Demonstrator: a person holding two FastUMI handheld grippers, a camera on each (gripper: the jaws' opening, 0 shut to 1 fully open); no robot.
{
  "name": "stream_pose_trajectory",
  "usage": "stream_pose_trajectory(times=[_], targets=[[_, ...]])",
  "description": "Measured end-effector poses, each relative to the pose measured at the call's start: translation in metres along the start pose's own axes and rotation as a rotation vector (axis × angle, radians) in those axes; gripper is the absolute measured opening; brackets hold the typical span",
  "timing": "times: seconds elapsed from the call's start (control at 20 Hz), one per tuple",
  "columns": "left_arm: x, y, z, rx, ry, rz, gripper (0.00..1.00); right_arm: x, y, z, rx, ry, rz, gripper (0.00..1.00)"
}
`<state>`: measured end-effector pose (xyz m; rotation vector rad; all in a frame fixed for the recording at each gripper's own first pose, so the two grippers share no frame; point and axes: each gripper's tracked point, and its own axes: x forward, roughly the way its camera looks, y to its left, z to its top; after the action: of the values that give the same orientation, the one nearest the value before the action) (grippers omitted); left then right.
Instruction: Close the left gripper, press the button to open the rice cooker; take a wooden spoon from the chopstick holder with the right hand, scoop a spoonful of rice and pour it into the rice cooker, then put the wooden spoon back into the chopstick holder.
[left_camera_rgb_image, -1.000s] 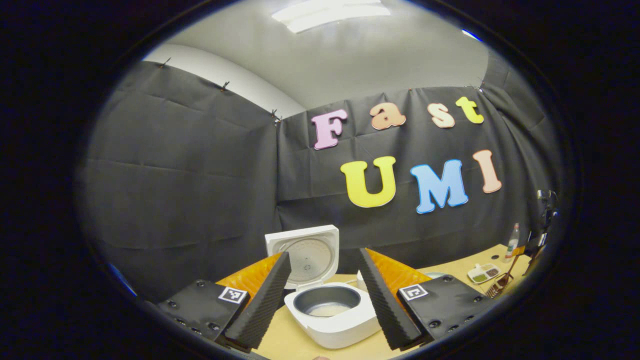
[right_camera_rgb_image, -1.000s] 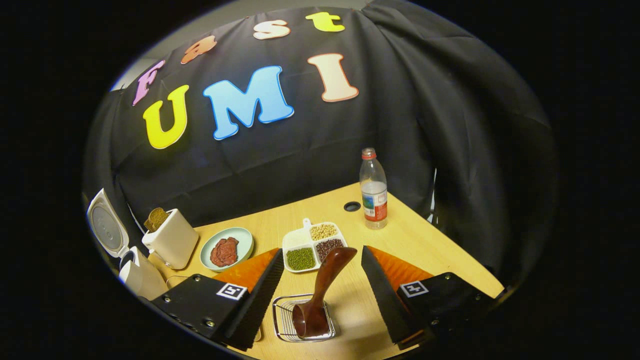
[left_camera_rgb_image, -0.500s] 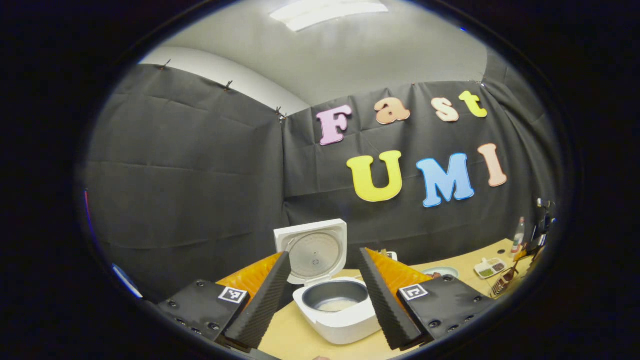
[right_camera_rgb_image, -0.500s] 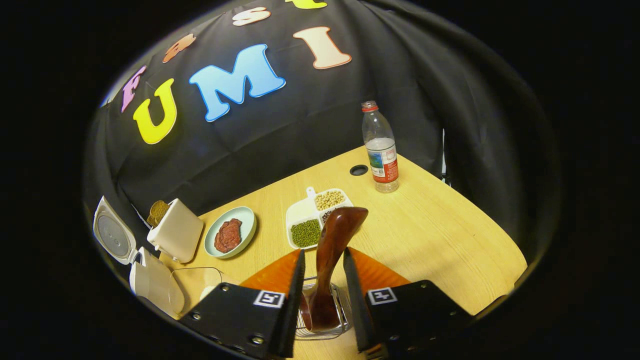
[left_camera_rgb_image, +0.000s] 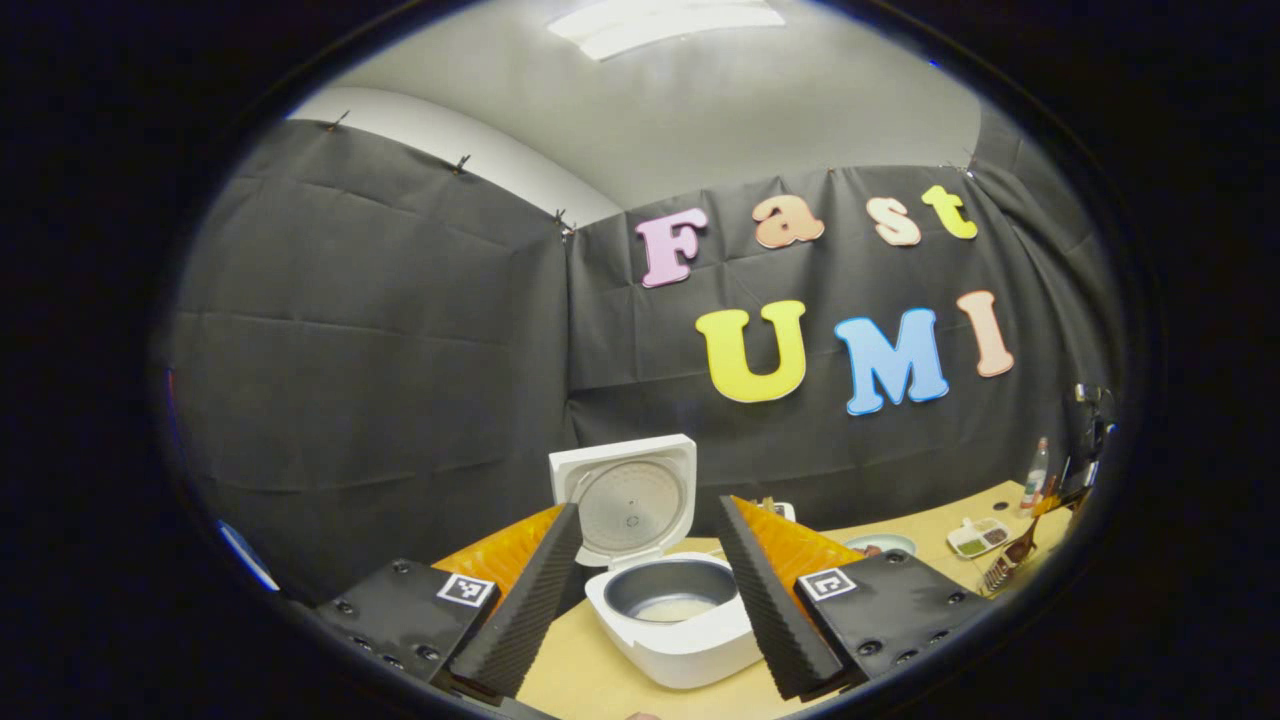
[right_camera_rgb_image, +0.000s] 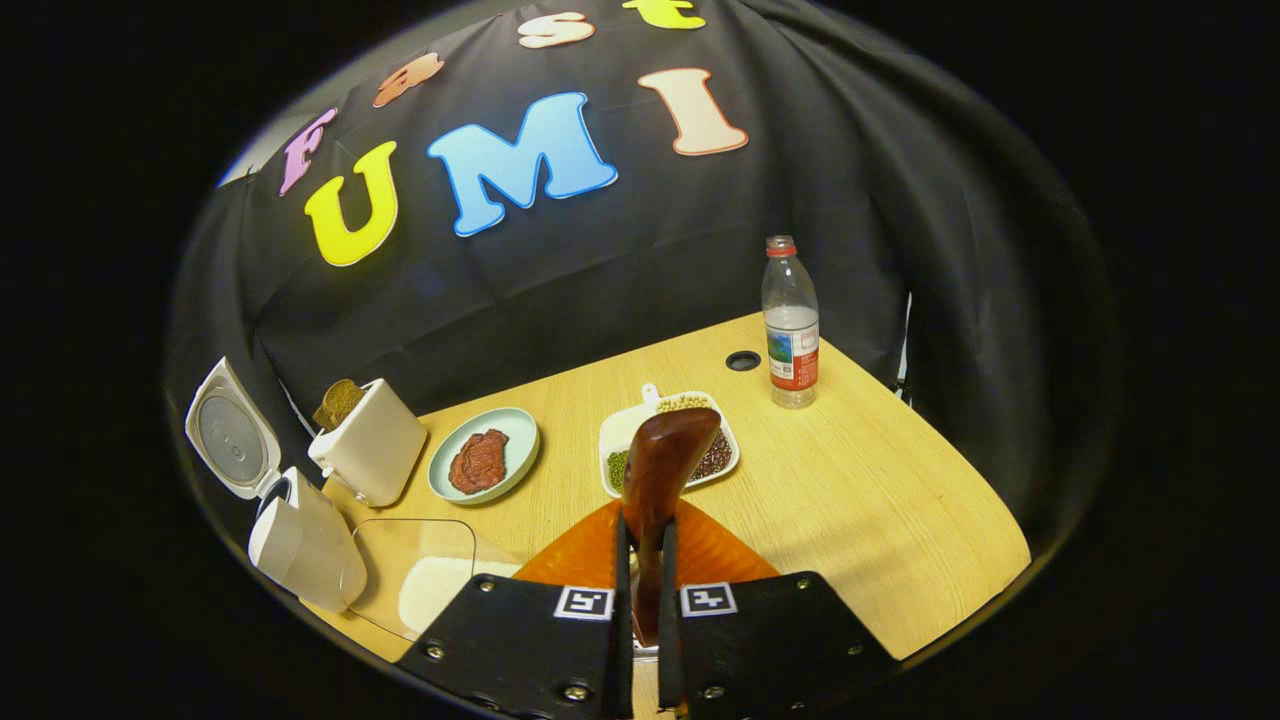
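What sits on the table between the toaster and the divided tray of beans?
In the right gripper view, a pale green plate holding a piece of red meat lies between the toaster and the divided tray, apart from both.

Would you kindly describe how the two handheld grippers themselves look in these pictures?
The left gripper has two long wedge-shaped fingers with ribbed inner faces, backed by orange ridged shells. Each finger sits on a black plate with screws and a small square black-and-white marker. The right gripper has the same black plates, markers and orange shells.
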<state>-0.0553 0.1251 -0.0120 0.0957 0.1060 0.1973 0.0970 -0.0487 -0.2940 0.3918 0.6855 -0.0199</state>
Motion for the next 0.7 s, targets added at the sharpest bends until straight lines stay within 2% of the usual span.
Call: stream_pose_trajectory(times=[0.05,0.1,0.2,0.3,0.35,0.4,0.45,0.55,0.7], targets=[[0.003,-0.001,0.0,-0.002,-0.004,-0.007,0.95,-0.005,0.005,0.007,-0.005,-0.02,0.008,0.1],[0.004,0.0,-0.002,-0.002,-0.003,-0.016,0.99,-0.012,0.008,0.015,-0.009,-0.041,0.009,0.1],[0.006,0.001,-0.005,-0.002,-0.002,-0.032,0.95,-0.021,0.015,0.029,-0.021,-0.079,0.007,0.1],[0.009,0.005,-0.006,-0.002,-0.007,-0.048,0.99,-0.031,0.025,0.04,-0.024,-0.111,0.007,0.1],[0.011,0.006,-0.006,-0.006,-0.011,-0.061,0.95,-0.035,0.032,0.045,-0.019,-0.125,0.009,0.1],[0.012,0.009,-0.008,-0.01,-0.009,-0.068,0.94,-0.038,0.039,0.048,-0.012,-0.137,0.015,0.1],[0.014,0.012,-0.01,-0.013,-0.005,-0.076,0.99,-0.042,0.047,0.052,-0.003,-0.153,0.02,0.1],[0.019,0.021,-0.014,-0.02,0.001,-0.083,0.95,-0.046,0.063,0.056,0.012,-0.176,0.03,0.1],[0.023,0.037,-0.021,-0.032,0.012,-0.09,0.95,-0.047,0.086,0.05,0.006,-0.183,0.048,0.1]])
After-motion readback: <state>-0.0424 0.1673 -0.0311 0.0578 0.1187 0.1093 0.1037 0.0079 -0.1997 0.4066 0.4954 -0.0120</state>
